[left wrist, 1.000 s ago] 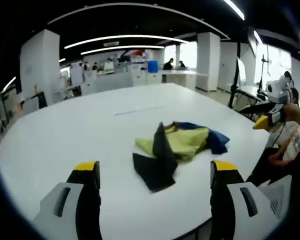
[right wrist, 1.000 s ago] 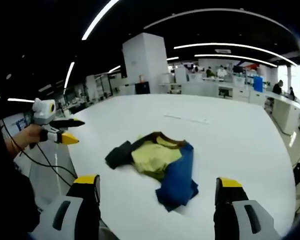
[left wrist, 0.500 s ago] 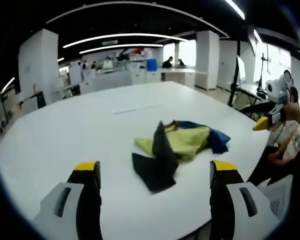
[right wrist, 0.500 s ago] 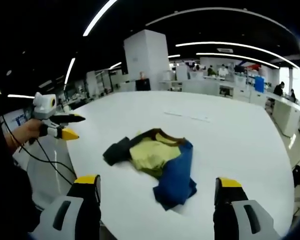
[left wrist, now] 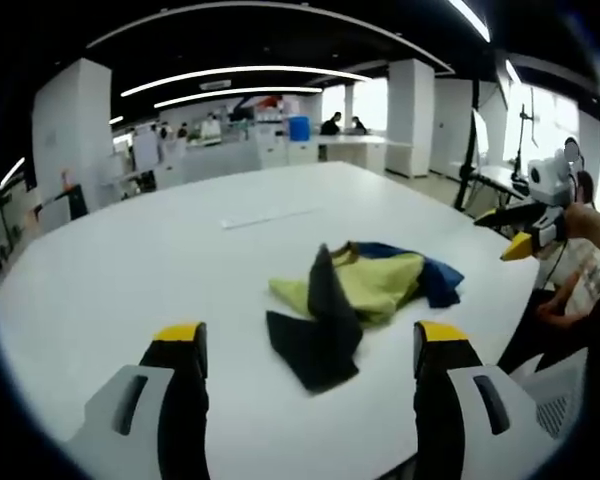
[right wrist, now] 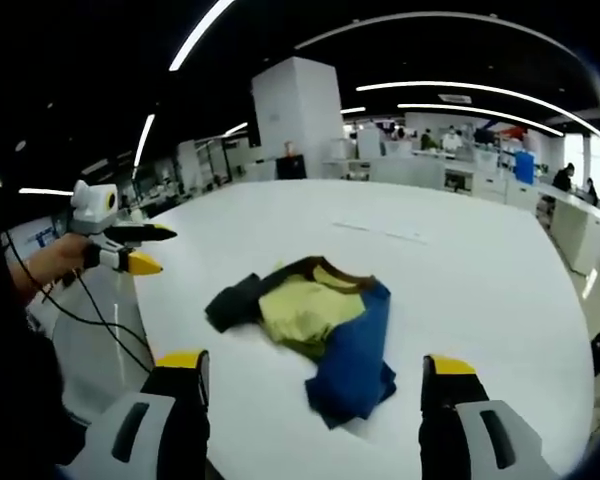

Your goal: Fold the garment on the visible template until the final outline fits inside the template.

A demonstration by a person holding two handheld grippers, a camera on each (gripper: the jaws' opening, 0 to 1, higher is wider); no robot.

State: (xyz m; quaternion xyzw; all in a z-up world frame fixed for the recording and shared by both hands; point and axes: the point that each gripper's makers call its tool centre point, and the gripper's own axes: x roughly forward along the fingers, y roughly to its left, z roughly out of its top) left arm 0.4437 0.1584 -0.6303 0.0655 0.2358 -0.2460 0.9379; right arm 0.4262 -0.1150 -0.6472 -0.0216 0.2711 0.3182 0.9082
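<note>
The garment (left wrist: 355, 300) lies bunched up on the white table (left wrist: 130, 270). Both the left gripper (left wrist: 305, 365) and the right gripper (right wrist: 310, 385) have their jaws wide apart and hold nothing. A grab at the lump could catch two layers and make it messier.

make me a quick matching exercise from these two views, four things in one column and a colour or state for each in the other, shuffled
Things:
1. garment's middle panel
2. garment's sleeve nearest the right gripper
3. left gripper
4. table

Colours or states:
A. white
B. open, above the table, touching nothing
C. blue
D. yellow-green

Pairs: 1-D, 2-C, 3-B, 4-A
</note>
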